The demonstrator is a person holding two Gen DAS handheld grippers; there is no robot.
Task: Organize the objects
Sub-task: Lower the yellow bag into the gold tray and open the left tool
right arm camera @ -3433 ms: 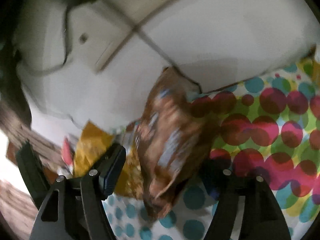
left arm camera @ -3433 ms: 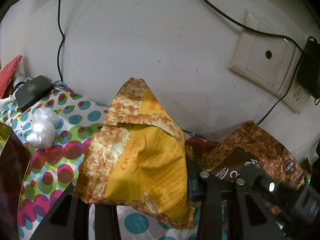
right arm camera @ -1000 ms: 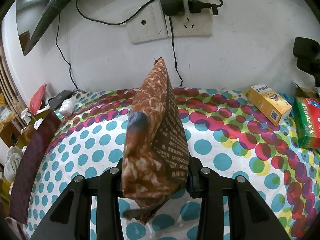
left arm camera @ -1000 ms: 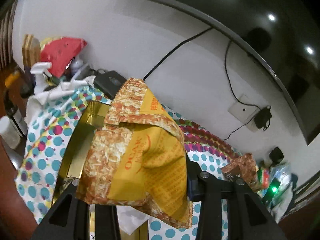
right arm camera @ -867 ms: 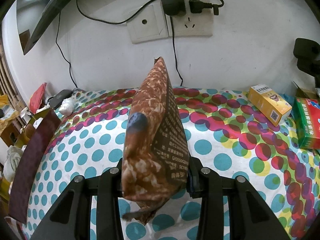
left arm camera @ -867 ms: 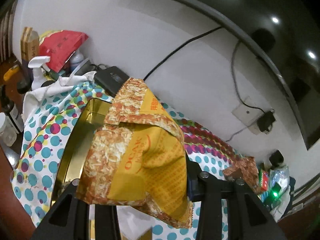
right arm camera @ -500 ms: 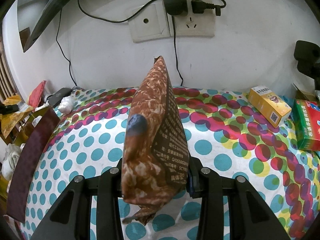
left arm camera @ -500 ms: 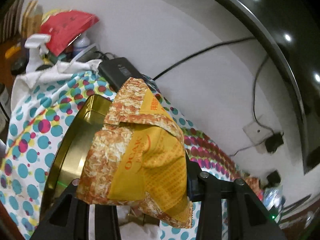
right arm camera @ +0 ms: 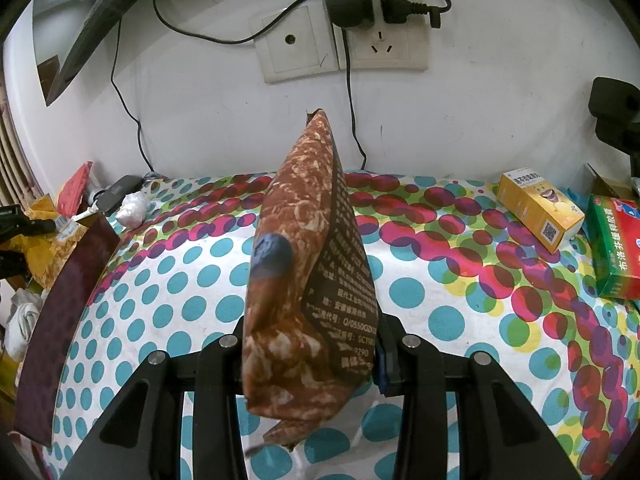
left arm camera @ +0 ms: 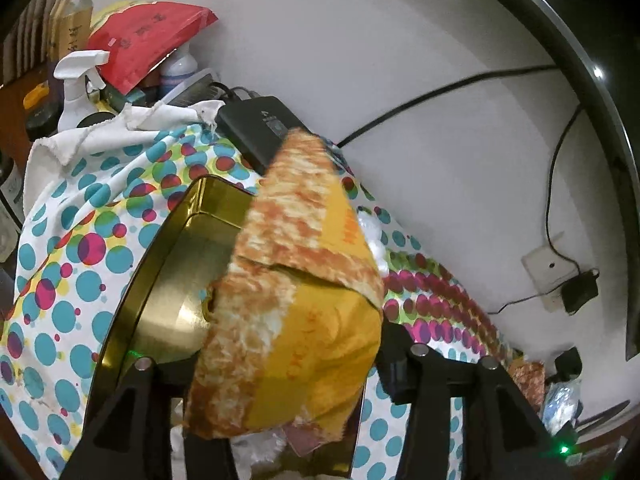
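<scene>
Left hand-held gripper (left arm camera: 276, 372) is opening around the yellow bag (left arm camera: 296, 320), over the gold tin (left arm camera: 168, 280) at the worktop's left edge. Right hand-held gripper (right arm camera: 308, 344) clamps the brown bag (right arm camera: 308, 280), probably next for the tin.

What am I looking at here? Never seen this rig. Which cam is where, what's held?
No robot arm: a person holds one pair of tongs in each hand, with a fisheye camera on each looking along the fingers. The left view shows the left tongs opening around a yellow snack bag above a gold tin. The right view shows the right tongs clamped on a brown snack bag over a polka-dot cloth. A yellow box and a green box lie on it.
</scene>
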